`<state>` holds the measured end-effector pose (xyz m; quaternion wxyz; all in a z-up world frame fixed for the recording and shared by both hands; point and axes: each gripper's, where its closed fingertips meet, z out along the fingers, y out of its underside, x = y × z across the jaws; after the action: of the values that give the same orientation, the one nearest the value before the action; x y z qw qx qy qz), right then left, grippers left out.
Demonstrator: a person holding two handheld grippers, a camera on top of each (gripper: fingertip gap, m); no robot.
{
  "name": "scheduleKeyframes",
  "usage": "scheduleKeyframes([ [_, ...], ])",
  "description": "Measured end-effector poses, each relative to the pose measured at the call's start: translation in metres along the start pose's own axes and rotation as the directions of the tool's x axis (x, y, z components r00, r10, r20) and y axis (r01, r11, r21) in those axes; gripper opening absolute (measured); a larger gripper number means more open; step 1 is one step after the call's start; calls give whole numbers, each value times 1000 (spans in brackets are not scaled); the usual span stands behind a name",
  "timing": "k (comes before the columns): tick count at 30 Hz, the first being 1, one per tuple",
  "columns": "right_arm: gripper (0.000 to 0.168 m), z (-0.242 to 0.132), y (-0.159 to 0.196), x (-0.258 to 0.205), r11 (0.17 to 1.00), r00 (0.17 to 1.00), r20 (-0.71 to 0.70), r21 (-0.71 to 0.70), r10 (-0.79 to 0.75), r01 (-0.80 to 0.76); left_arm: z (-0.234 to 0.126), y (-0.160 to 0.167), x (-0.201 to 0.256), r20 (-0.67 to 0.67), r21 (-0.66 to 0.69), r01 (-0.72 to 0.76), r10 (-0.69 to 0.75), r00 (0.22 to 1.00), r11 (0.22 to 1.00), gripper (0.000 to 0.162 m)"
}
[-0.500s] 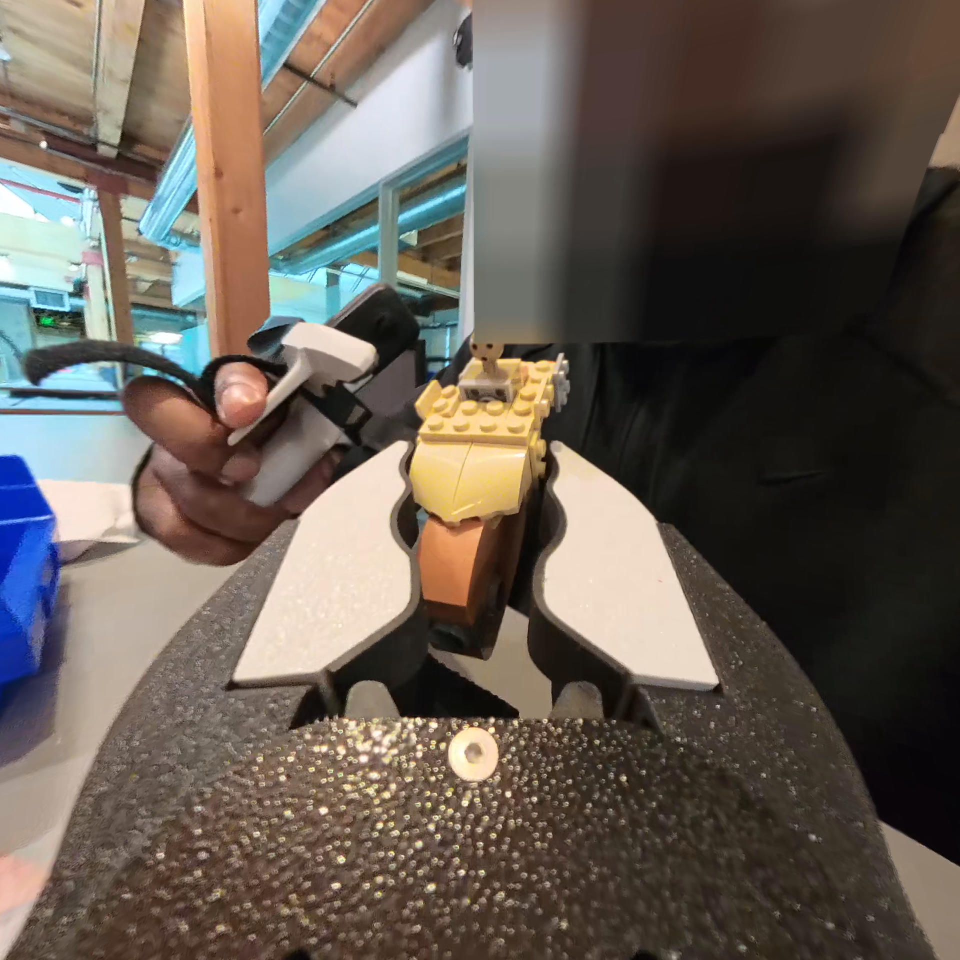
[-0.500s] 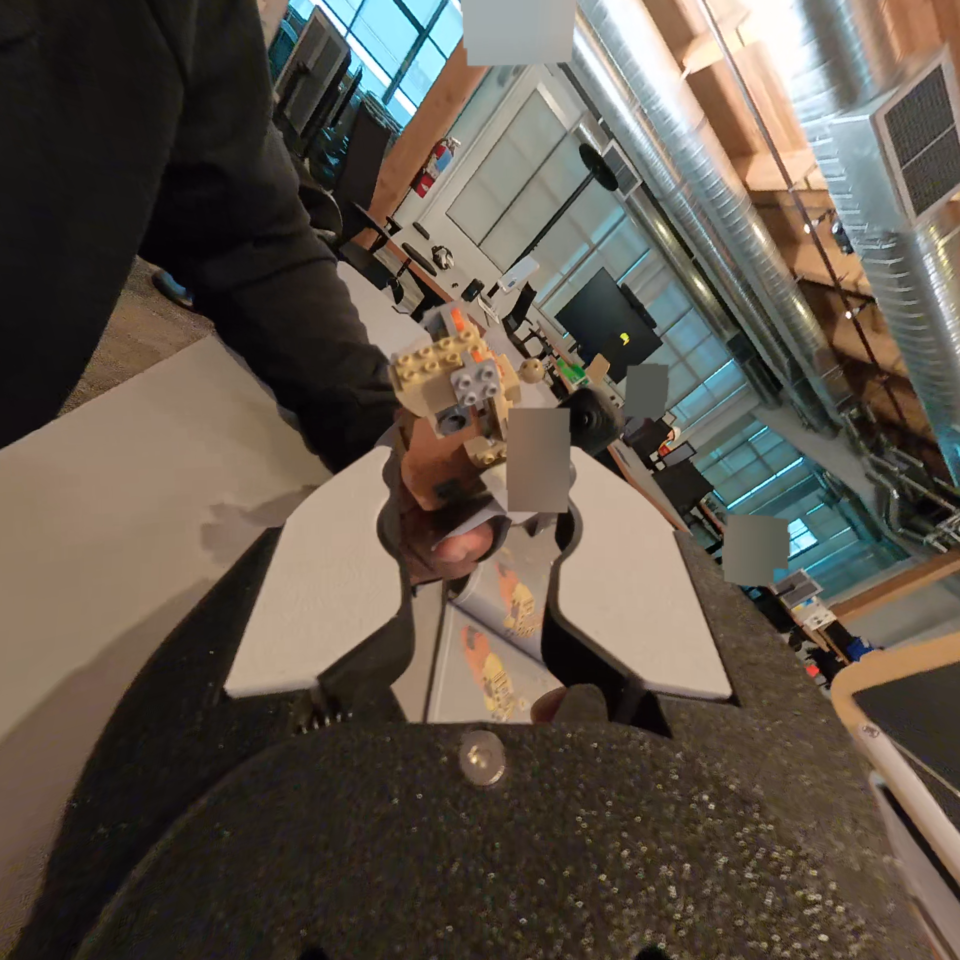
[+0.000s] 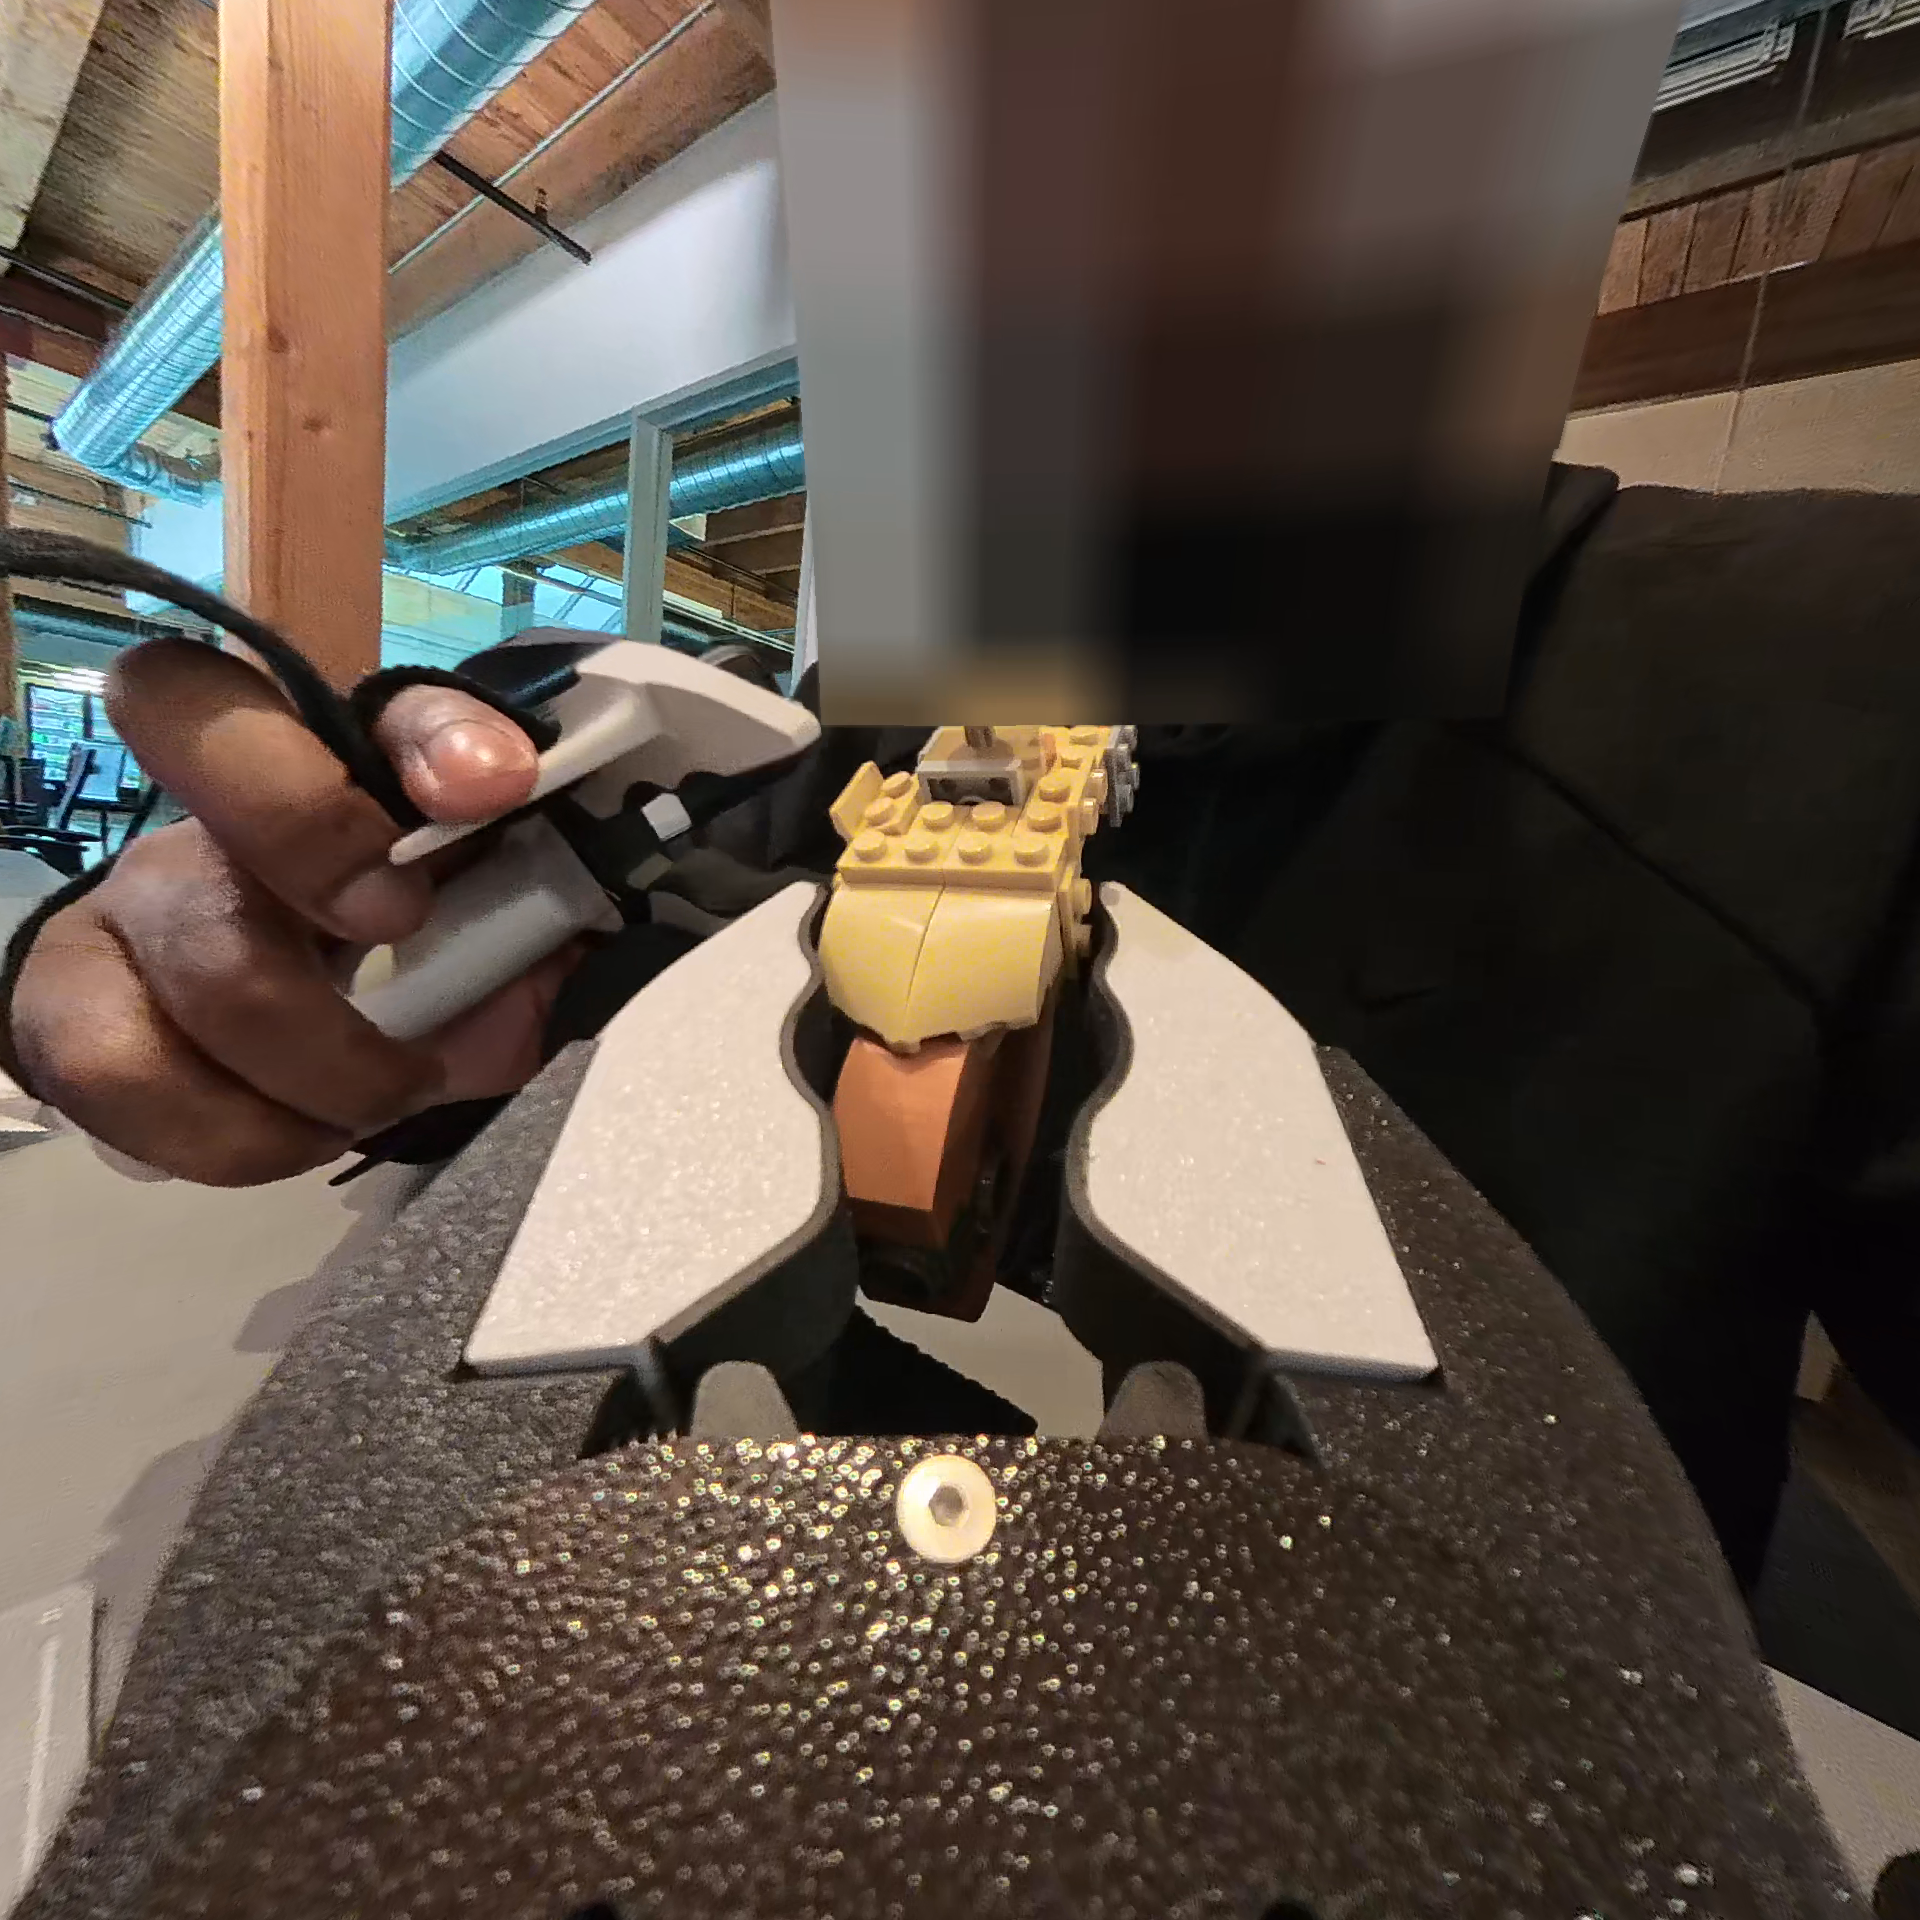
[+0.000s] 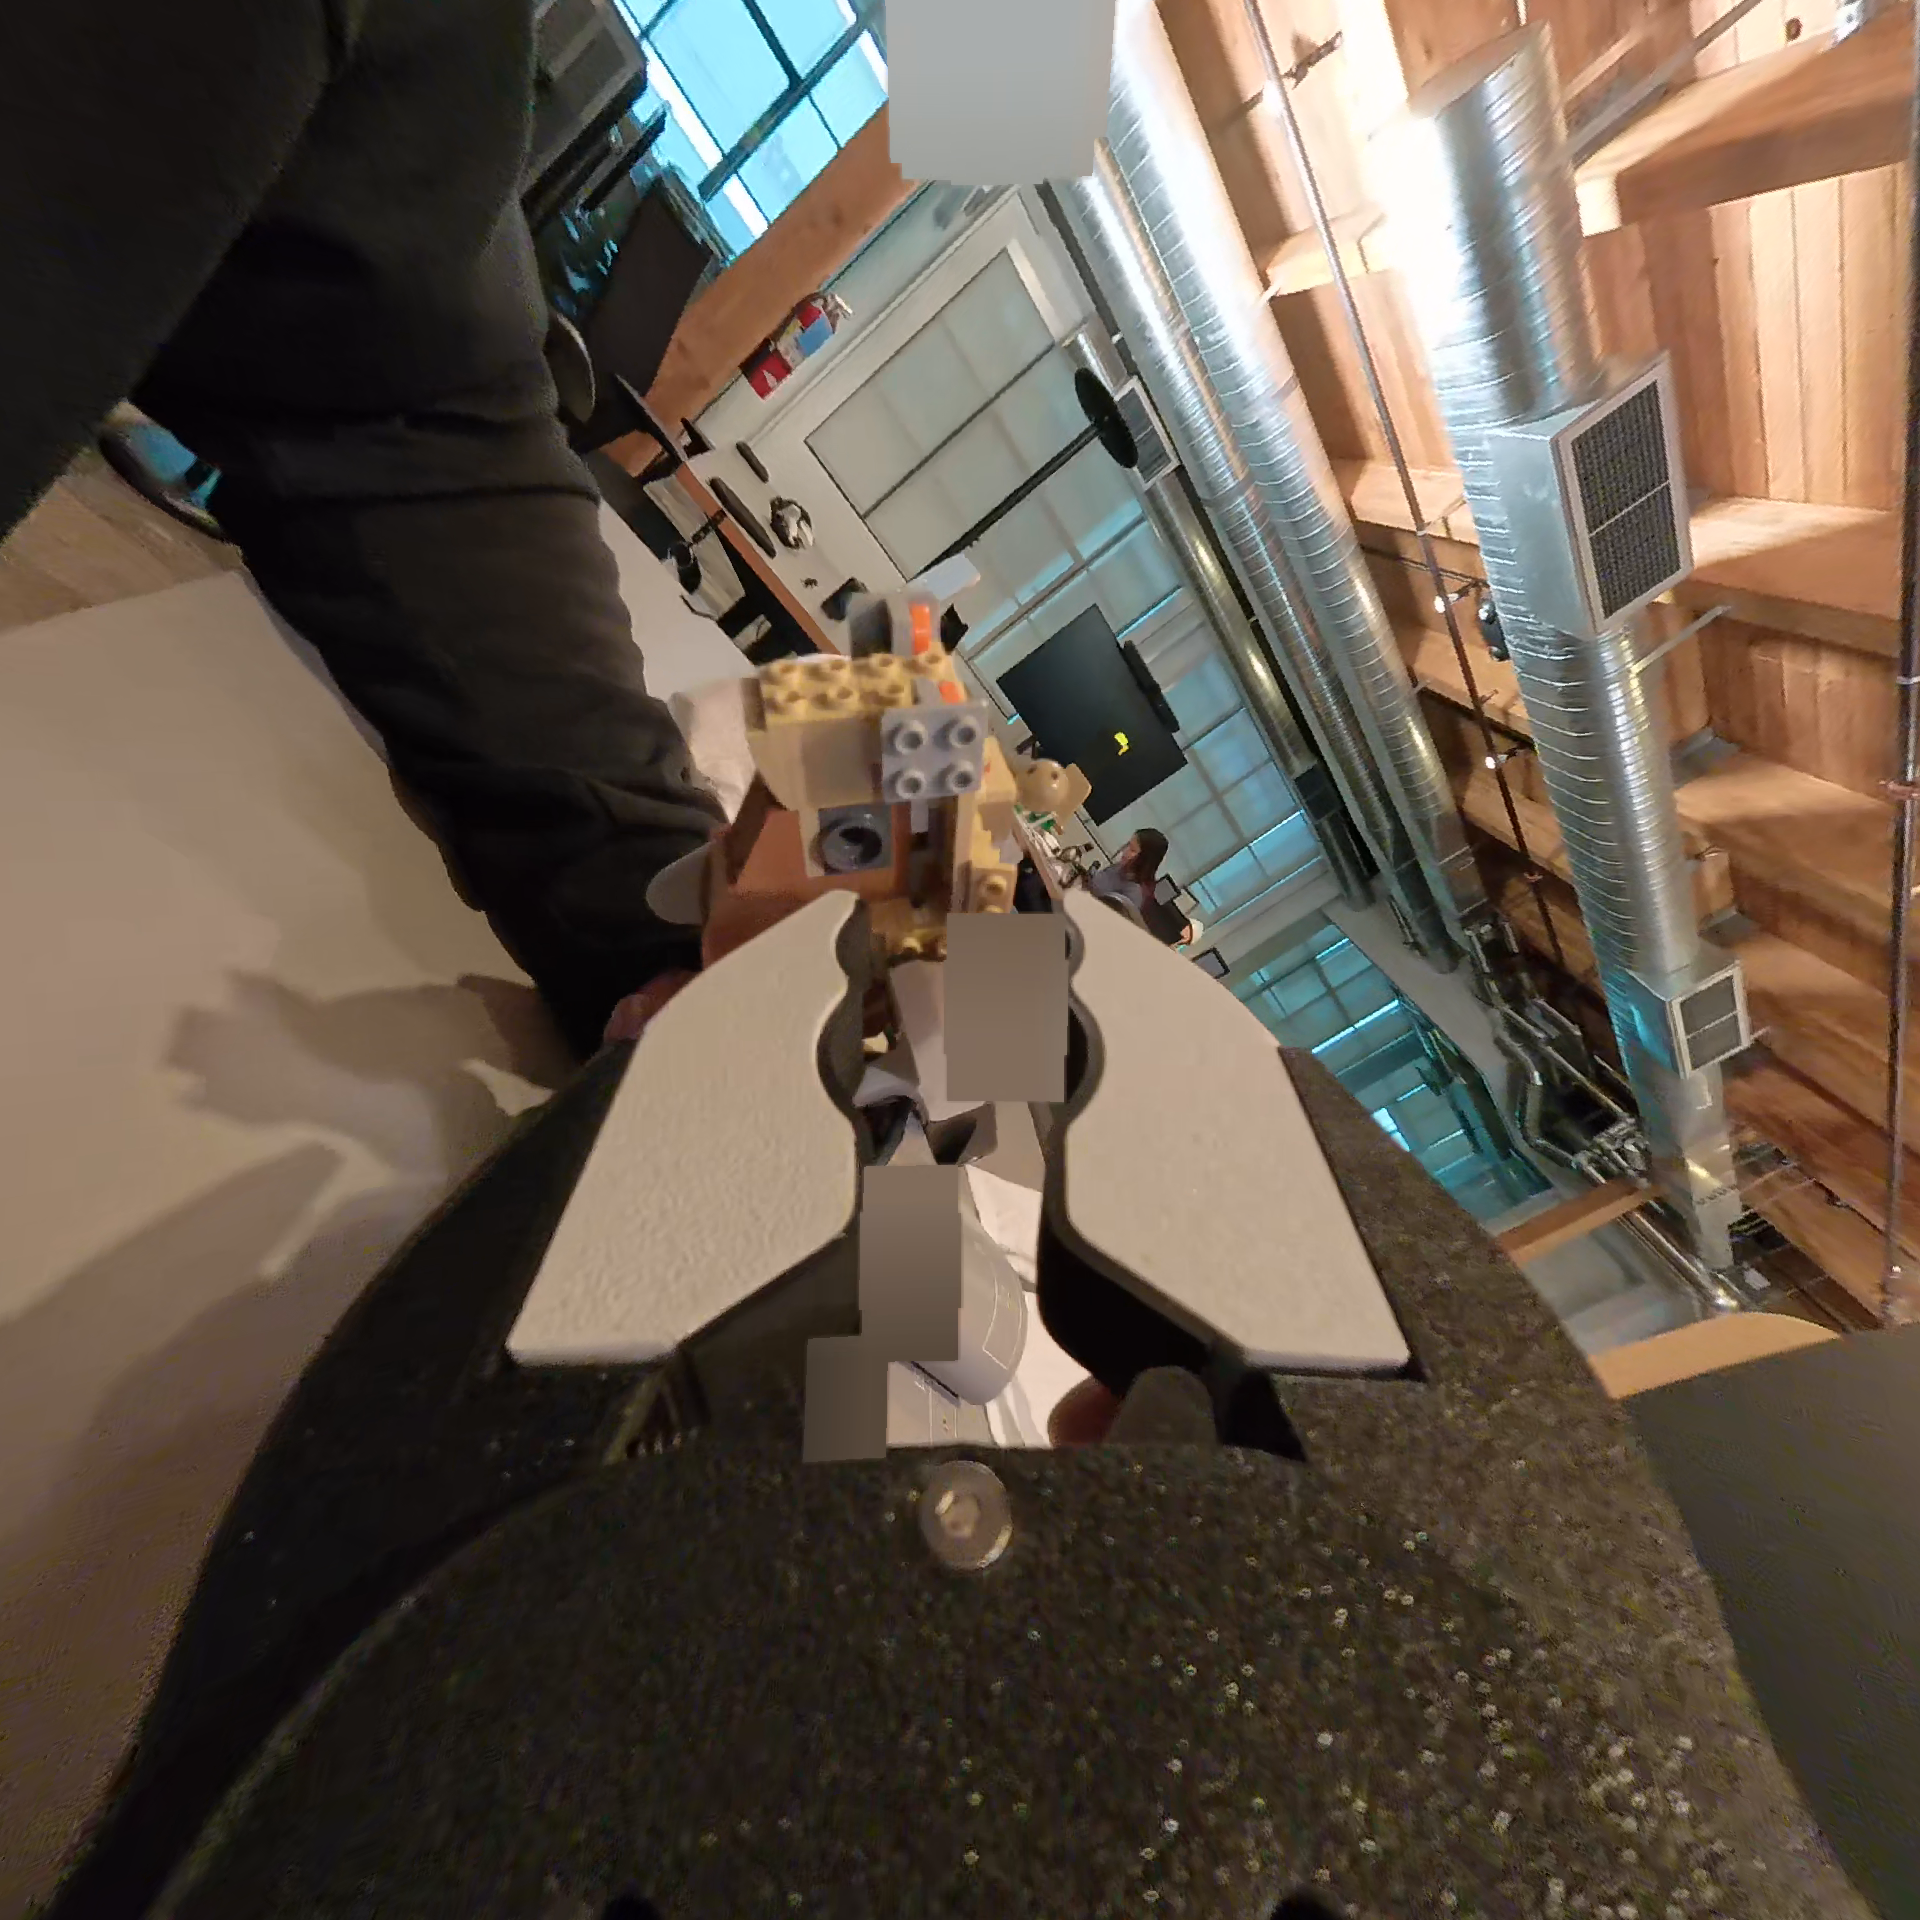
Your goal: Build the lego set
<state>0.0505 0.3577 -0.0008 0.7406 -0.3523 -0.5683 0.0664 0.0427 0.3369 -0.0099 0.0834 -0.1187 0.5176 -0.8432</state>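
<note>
My left gripper (image 3: 951,904) is shut on a half-built lego model (image 3: 945,935) with tan studded plates above a brown curved body, held up off the table. In the right wrist view the same model (image 4: 873,758) shows a grey 2x2 plate (image 4: 932,753) on its side and a small tan minifigure head (image 4: 1055,784) behind it. My right gripper (image 4: 956,914) has a gap between its jaws, and its tips sit just under the model's lower tan part. In the left wrist view the right gripper (image 3: 623,748) comes in from the left, held by a hand (image 3: 229,935).
A pale grey table (image 4: 208,831) lies below both grippers and also shows in the left wrist view (image 3: 135,1351). The person's dark jacket (image 3: 1558,935) fills the space right behind the model. A wooden post (image 3: 301,416) stands far off at the left. My two grippers' fingertips are within a few centimetres of each other.
The right gripper has moved closer to the model and its jaws have narrowed. The left gripper still holds the model, and the hand with the right gripper looms larger at the left.
</note>
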Motion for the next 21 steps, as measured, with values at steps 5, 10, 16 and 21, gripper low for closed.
scheduleKeyframes([
  [5,27,3,1,-4,999,999,-11,-28,-32,32,1,1,1,-9,1,7,-7,1000,1000,45],
  [10,23,3,-3,-5,999,1000,-6,-23,-26,26,3,4,1,-11,-17,11,-11,1000,1000,44],
  [16,16,2,-4,-5,1000,1000,-9,-18,-20,20,4,6,0,-9,-33,21,-21,1000,999,44],
  [21,11,3,-5,-6,999,1000,-14,-18,-28,28,4,7,-1,-6,-32,29,-29,1000,999,44],
])
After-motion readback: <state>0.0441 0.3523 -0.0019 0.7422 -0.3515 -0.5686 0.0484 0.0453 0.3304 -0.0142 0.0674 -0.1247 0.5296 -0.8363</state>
